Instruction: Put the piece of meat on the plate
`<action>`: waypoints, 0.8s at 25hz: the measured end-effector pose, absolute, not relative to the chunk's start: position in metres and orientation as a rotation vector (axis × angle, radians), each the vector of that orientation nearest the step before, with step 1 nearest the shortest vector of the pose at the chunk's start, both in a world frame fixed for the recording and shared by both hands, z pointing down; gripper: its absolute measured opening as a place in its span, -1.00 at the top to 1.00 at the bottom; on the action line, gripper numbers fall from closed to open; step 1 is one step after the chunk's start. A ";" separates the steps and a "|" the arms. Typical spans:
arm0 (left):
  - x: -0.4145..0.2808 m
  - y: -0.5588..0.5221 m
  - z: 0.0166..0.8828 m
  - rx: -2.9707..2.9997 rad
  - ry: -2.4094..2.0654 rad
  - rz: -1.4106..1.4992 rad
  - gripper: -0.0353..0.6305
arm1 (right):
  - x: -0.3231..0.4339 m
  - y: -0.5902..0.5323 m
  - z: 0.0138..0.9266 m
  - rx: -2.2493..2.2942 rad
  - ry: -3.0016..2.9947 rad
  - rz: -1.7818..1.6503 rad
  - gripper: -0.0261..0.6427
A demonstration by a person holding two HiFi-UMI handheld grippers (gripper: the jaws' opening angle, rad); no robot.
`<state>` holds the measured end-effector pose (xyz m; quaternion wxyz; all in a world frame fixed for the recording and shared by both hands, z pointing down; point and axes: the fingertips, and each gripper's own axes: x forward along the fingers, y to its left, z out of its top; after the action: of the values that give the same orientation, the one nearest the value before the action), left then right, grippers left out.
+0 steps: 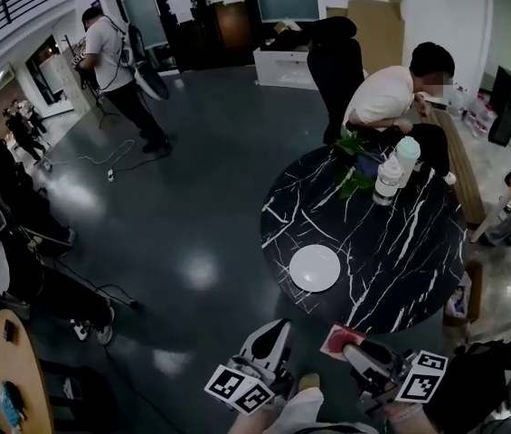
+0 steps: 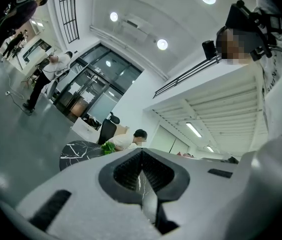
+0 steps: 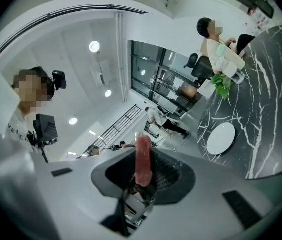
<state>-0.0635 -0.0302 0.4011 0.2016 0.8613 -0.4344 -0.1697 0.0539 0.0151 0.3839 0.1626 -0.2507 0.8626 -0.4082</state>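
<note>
A white plate [image 1: 315,268] lies empty near the front edge of the round black marble table [image 1: 409,251]. My right gripper [image 1: 352,344] hovers just off the table's near edge, shut on a flat red piece of meat [image 1: 338,340]. In the right gripper view the piece of meat [image 3: 143,160] stands pinched between the jaws of my right gripper [image 3: 141,178], with the plate [image 3: 220,138] ahead on the table [image 3: 260,109]. My left gripper [image 1: 277,331] is beside it to the left over the floor. Nothing sits between the closed jaws of my left gripper [image 2: 141,170].
Two bottles [image 1: 388,179] and a green plant [image 1: 354,165] stand at the table's far side, where a person [image 1: 386,93] sits. A wooden bench [image 1: 461,165] runs along the right. Other people stand at the left, with a cable [image 1: 101,159] on the dark floor. A round wooden table [image 1: 6,369] is at lower left.
</note>
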 end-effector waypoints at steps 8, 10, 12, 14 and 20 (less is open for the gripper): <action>-0.066 -0.077 0.416 2.423 -1.173 -0.432 0.87 | 0.049 -0.027 0.404 -0.775 2.428 -1.195 0.66; -0.069 -0.086 0.423 2.415 -1.179 -0.428 0.87 | 0.048 -0.037 0.411 -0.782 2.424 -1.206 0.66; -0.072 -0.094 0.429 2.404 -1.186 -0.425 0.87 | 0.048 -0.047 0.417 -0.789 2.422 -1.222 0.65; -0.076 -0.103 0.434 2.395 -1.198 -0.423 0.87 | 0.046 -0.058 0.422 -0.791 2.420 -1.240 0.65; -0.086 -0.144 0.448 2.383 -1.256 -0.406 0.87 | 0.035 -0.104 0.441 -0.757 2.435 -1.288 0.66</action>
<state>-0.0856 -0.1438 0.4476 0.2073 0.8557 -0.4511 -0.1460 0.0351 -0.1042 0.4410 0.1421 -0.2623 0.8437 -0.4463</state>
